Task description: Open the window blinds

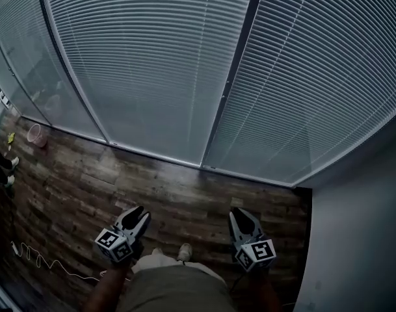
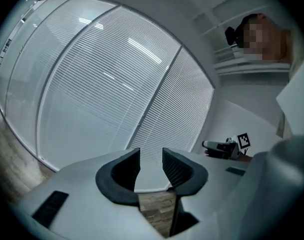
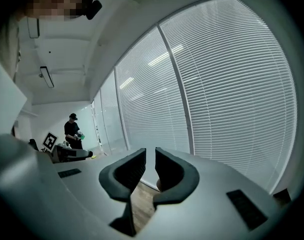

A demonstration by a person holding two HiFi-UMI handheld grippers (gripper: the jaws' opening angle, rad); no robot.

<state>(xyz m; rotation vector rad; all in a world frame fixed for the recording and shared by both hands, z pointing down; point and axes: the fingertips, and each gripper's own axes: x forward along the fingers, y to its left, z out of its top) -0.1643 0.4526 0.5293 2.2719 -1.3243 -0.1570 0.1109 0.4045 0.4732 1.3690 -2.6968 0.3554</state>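
Observation:
Shut white slatted blinds [image 1: 158, 64] cover the tall windows ahead, and a dark upright post [image 1: 233, 77] divides two panels. My left gripper [image 1: 140, 212] is held low over the wood floor, pointing at the blinds from well back. Its jaws stand a little apart with nothing between them [image 2: 152, 151]. My right gripper [image 1: 238, 213] is beside it, also aimed at the blinds [image 3: 231, 84]. Only a thin slit shows between its jaws, and they hold nothing [image 3: 150, 151]. Neither gripper touches the blinds [image 2: 102, 84].
A grey wall [image 1: 360, 239] closes the corner on the right. A pink basket [image 1: 35, 135] sits by the window at far left, and a white cable [image 1: 41, 262] lies on the floor. A person in black [image 3: 73, 131] stands far off along the windows.

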